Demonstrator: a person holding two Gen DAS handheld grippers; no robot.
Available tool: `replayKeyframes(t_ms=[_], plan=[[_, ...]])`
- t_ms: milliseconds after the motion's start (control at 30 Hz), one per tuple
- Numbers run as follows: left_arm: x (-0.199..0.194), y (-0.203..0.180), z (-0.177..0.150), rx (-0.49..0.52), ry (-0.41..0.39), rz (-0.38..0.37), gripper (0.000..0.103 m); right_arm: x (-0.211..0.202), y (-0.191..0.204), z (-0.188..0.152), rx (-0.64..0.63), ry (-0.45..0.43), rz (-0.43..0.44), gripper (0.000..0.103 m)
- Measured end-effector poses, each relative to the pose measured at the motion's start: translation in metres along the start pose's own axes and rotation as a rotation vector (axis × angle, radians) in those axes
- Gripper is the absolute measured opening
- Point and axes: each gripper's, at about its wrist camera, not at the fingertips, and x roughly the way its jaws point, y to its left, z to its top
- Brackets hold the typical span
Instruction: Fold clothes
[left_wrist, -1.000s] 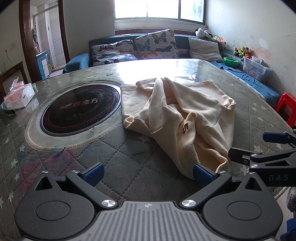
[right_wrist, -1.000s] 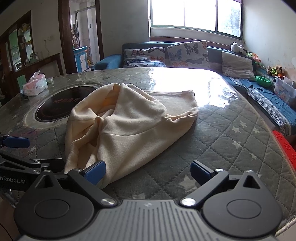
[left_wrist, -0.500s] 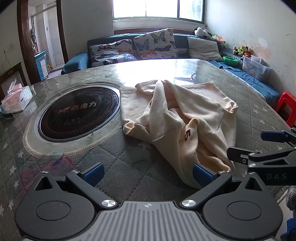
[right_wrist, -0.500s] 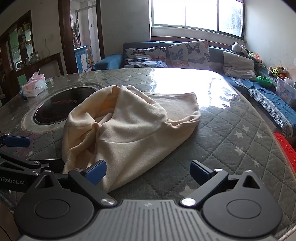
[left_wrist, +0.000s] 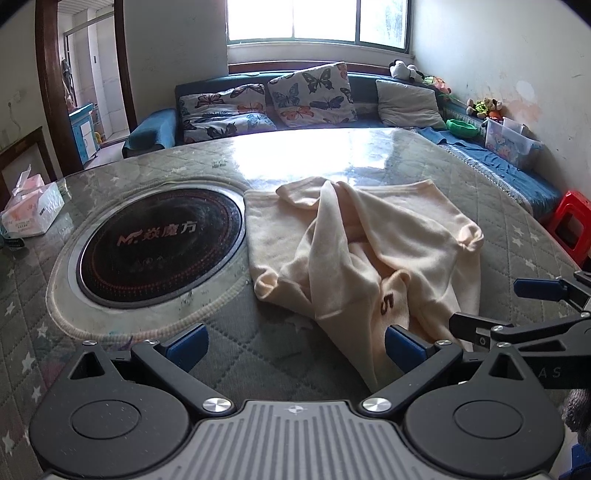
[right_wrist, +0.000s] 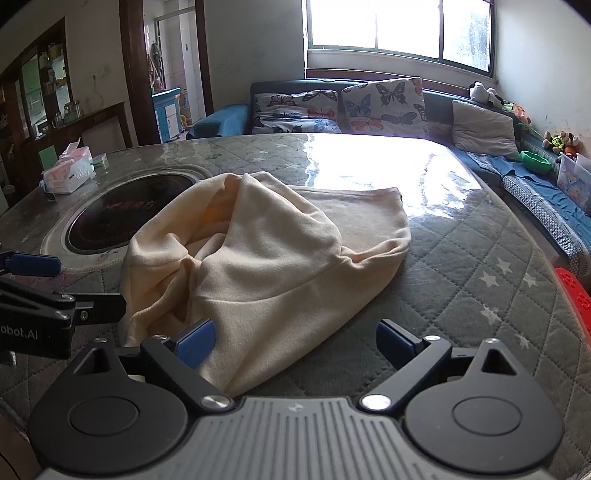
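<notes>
The cream sweatshirt (left_wrist: 369, 258) lies crumpled on the quilted table (left_wrist: 258, 354), right of the hotplate (left_wrist: 162, 236). Your left gripper (left_wrist: 293, 345) and right gripper (right_wrist: 295, 341) gape wide, holding nothing. Pinch blindly and you risk bunching several layers. Readable: a "5" on the cloth, "Mr." plus Chinese characters on the hotplate.

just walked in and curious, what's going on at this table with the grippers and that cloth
A person is about to fold a cream garment that lies crumpled on a quilted table, beside a round black cooktop. The left hand-held gripper and the right hand-held gripper are both open at the near edge of the cloth, side by side. Neither has gripped any fabric, so no fold is made yet. A tissue box sits off to the left.
</notes>
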Motion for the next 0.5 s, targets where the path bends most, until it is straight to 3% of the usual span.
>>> replayKeyframes(t_ms=[300, 433, 500], plan=[[0.012, 0.006, 0.046, 0.028, -0.084, 0.009, 0.102, 0.004, -0.006, 0.013, -0.007, -0.015, 0.004, 0.092], [0.028, 0.003, 0.067, 0.066, -0.110, -0.019, 0.094, 0.007, -0.009, 0.020, -0.010, -0.020, 0.004, 0.091], [0.041, 0.002, 0.076, 0.075, -0.095, -0.038, 0.086, 0.010, -0.010, 0.024, -0.014, -0.022, 0.004, 0.090]])
